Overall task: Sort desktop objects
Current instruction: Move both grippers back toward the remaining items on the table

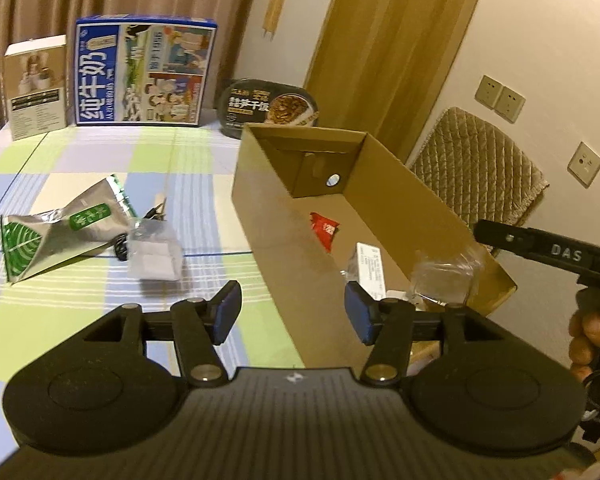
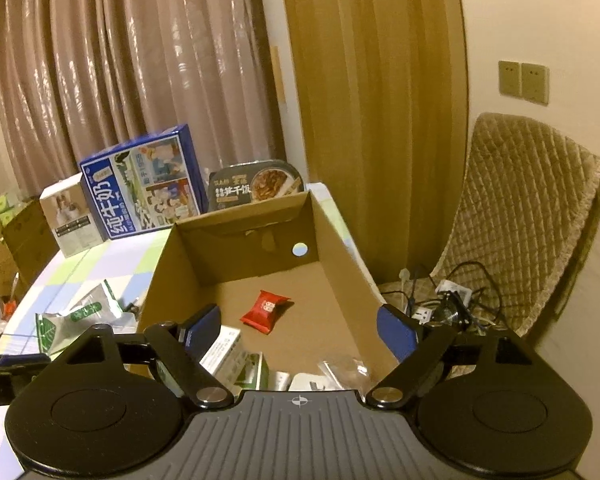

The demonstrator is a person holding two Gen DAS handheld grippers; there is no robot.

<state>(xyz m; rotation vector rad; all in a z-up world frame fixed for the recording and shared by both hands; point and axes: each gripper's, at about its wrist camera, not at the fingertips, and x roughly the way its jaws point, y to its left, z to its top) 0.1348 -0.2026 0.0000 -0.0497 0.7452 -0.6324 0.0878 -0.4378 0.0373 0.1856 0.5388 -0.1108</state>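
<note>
Two tongs, both released, nothing between the pads. Left tongs (image 1: 292,312) hang over the near left wall of the cardboard box (image 1: 260,216); right tongs (image 2: 300,330) sit above its near end. Inside the box: red snack packet (image 2: 265,306), white carton (image 2: 220,350), clear plastic bag (image 2: 346,368). On the checked table (image 1: 100,148), left of the box: green-and-silver pouch (image 1: 60,232), small clear bag (image 1: 154,254).

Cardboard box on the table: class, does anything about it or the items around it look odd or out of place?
The cardboard box looks sound. One oddity: the blue milk carton stands at the table's far edge with its big white lettering running sideways, so it rests on its side. The crumpled green-and-silver packet still lies outside the box.
</note>
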